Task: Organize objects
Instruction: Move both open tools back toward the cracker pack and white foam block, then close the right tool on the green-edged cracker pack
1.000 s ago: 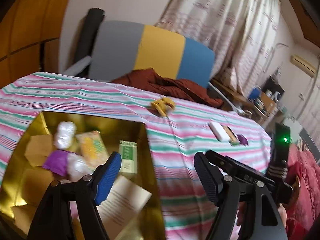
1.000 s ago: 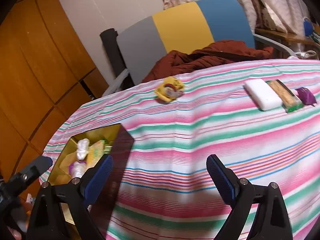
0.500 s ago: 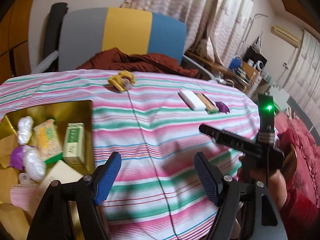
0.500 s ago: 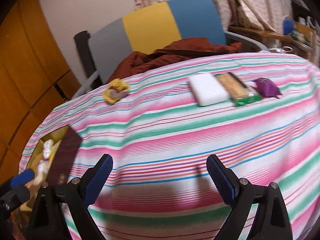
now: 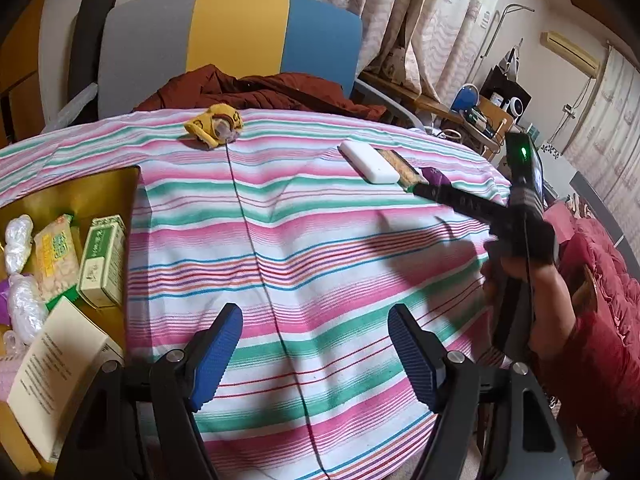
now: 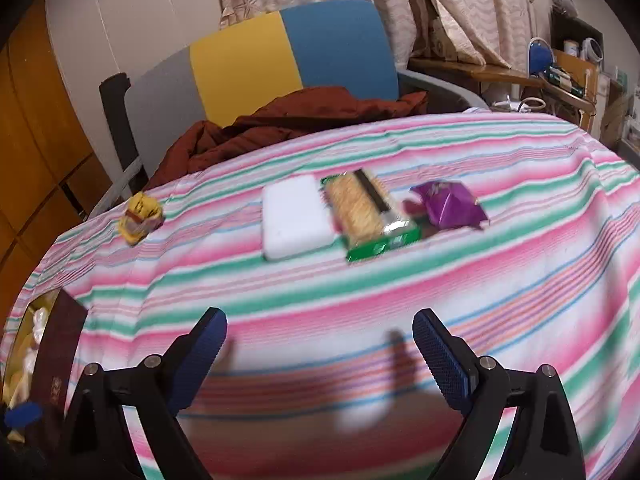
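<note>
On the striped tablecloth lie a white block [image 6: 295,221], a green cracker pack [image 6: 366,214] and a purple wrapper [image 6: 450,205] in a row, with a yellow wrapped item [image 6: 140,216] far left. They also show in the left wrist view: white block [image 5: 370,162], yellow item [image 5: 216,125]. A gold box [image 5: 84,196] at the left holds several packets. My left gripper [image 5: 316,354] is open and empty over the cloth beside the box. My right gripper [image 6: 320,354] is open and empty, short of the row; it shows in the left wrist view [image 5: 460,200].
A chair [image 5: 232,40] with a grey, yellow and blue back and a brown garment [image 5: 260,92] stands behind the table. A cluttered desk [image 5: 476,112] is at the far right. The box's dark side [image 6: 56,352] shows at the right wrist view's lower left.
Both grippers have swung right, away from the gold box. The right gripper has come closer to the white block, cracker pack and purple wrapper. Both stay open.
</note>
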Demonstrator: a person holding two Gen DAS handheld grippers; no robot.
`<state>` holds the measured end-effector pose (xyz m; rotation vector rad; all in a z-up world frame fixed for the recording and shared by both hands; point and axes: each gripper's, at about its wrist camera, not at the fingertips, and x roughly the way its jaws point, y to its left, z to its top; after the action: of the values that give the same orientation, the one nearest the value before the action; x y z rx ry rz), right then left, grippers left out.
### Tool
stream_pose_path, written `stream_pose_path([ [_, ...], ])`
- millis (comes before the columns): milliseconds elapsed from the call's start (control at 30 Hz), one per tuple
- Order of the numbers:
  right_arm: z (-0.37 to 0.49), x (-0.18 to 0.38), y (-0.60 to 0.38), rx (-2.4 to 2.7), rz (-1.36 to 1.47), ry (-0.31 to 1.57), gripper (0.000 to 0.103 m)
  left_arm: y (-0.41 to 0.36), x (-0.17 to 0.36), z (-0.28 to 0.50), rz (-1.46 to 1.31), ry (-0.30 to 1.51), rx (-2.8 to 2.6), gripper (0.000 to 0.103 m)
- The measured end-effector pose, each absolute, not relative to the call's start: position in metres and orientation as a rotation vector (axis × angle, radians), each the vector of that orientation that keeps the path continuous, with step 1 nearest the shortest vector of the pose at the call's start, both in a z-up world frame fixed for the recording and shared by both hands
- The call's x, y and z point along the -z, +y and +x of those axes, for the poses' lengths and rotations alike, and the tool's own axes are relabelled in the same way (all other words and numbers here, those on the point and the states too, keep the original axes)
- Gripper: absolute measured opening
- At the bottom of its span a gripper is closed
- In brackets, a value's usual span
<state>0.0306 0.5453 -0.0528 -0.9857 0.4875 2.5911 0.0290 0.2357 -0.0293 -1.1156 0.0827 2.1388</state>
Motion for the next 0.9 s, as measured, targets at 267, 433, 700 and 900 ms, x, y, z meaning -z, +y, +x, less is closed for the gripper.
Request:
stream_pose_path([
  [267, -0.011, 0.044, 0.563, -2.606, -0.919, 0.345, 0.081, 0.245, 0.036, 0.035, -1.142, 0.123, -2.12, 0.076],
  [433, -0.041, 0.052, 0.58, -2.556, -0.963, 0.307, 0.078, 0.244, 0.038, 0.034, -1.153, 0.125, -2.123, 0.076],
  [700, -0.064, 0.069, 0.597, -2.507, -1.079, 0.341, 0.081, 0.251, 0.044, 0.034, -1.184, 0.135, -2.108, 0.076],
  [900, -0.062, 0.077, 0.611, -2.515, -1.079, 0.48, 0.088, 0.256, 0.046, 0.033, -1.191, 0.14, -2.099, 0.076],
])
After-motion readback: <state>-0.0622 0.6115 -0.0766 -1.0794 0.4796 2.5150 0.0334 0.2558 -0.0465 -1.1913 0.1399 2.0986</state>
